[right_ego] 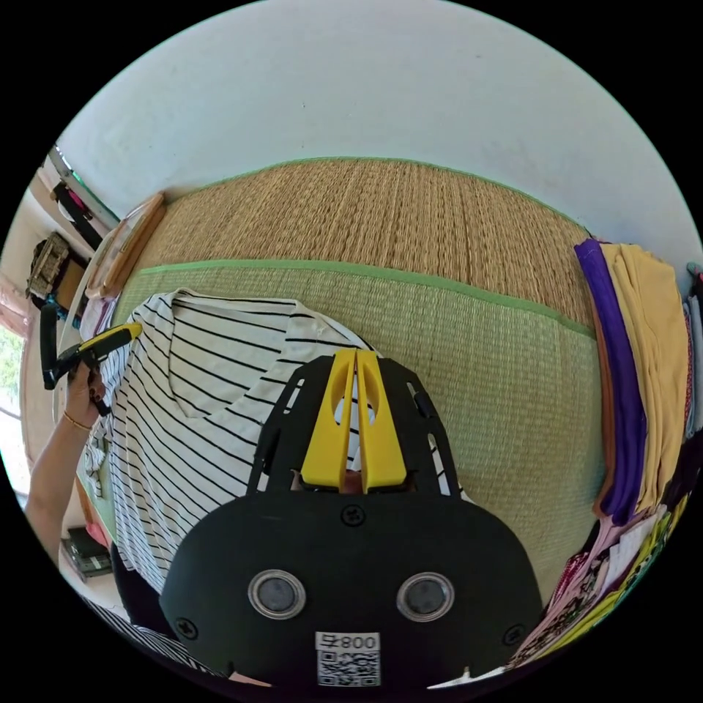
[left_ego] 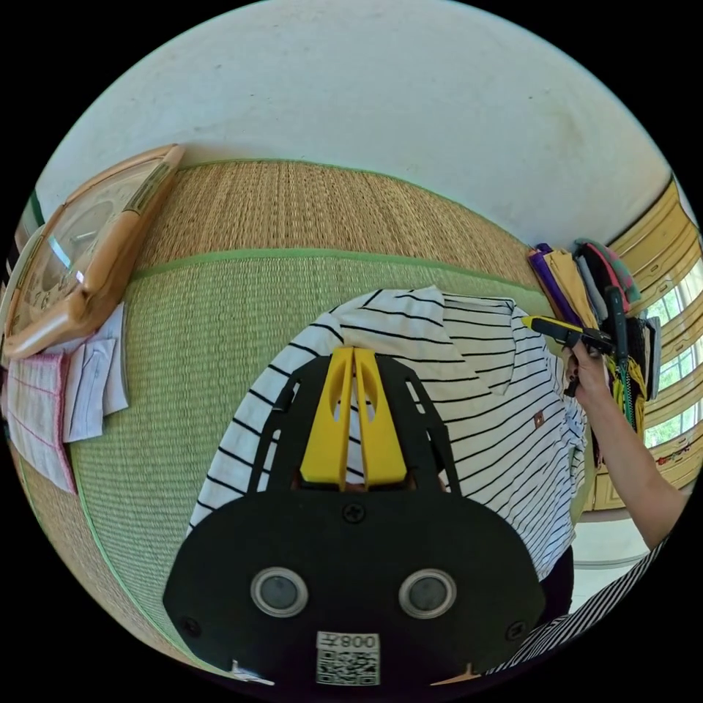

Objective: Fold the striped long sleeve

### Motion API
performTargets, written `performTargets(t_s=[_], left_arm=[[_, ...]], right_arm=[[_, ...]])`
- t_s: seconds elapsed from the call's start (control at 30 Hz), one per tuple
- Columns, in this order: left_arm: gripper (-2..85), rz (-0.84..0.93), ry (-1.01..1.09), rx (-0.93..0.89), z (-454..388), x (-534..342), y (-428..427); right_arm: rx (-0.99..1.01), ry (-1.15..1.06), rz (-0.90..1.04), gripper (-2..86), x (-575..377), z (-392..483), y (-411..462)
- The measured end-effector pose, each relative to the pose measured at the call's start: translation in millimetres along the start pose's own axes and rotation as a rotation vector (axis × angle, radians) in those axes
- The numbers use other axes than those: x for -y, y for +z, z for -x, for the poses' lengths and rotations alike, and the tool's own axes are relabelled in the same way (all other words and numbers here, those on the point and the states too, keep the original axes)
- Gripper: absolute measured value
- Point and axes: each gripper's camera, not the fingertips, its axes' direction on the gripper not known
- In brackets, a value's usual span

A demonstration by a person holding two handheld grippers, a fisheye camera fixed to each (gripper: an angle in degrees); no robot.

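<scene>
The striped long sleeve (left_ego: 498,410), white with thin black stripes and a small tag on the chest, hangs lifted above a woven green mat (left_ego: 183,351). My left gripper (left_ego: 354,353) is shut on one shoulder of it. At the far right, a hand holds my right gripper (left_ego: 567,333) at the other shoulder. In the right gripper view the shirt (right_ego: 198,388) spreads to the left with its neckline showing, and my right gripper (right_ego: 356,355) is shut on its near edge. There the left gripper (right_ego: 95,344) shows at the far left in the person's hand.
A wood-framed clock (left_ego: 80,256) leans at the mat's left, with folded pink and white cloths (left_ego: 58,395) below it. A stack of folded purple and yellow clothes (right_ego: 630,366) lies along the mat's (right_ego: 498,366) right side. A white wall stands behind.
</scene>
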Motion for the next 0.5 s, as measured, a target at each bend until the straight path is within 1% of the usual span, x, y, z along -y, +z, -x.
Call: performTargets(t_s=[0.1,0.17,0.3,0.4,0.5], left_arm=[[0.1,-0.075,0.045,-0.017,-12.7,-4.7,-16.7],[0.1,-0.107,0.093,-0.043,-25.1,-7.4,-25.1],[0.1,-0.067,0.171,-0.073,-51.8,8.9,-10.9],[0.1,-0.037,0.138,-0.029,-54.6,26.3,10.6],[0.1,-0.006,0.097,-0.009,-47.4,36.3,32.9]], right_arm=[[0.018,-0.058,-0.011,0.1,-3.8,10.0,-6.0],[0.046,-0.107,-0.062,0.1,-14.2,21.3,-18.0],[0.059,-0.13,-0.104,0.1,-26.8,26.4,-31.2],[0.012,-0.081,-0.127,0.0,-30.5,9.9,-36.0],[0.07,-0.025,-0.043,0.0,-20.5,-14.0,-13.8]])
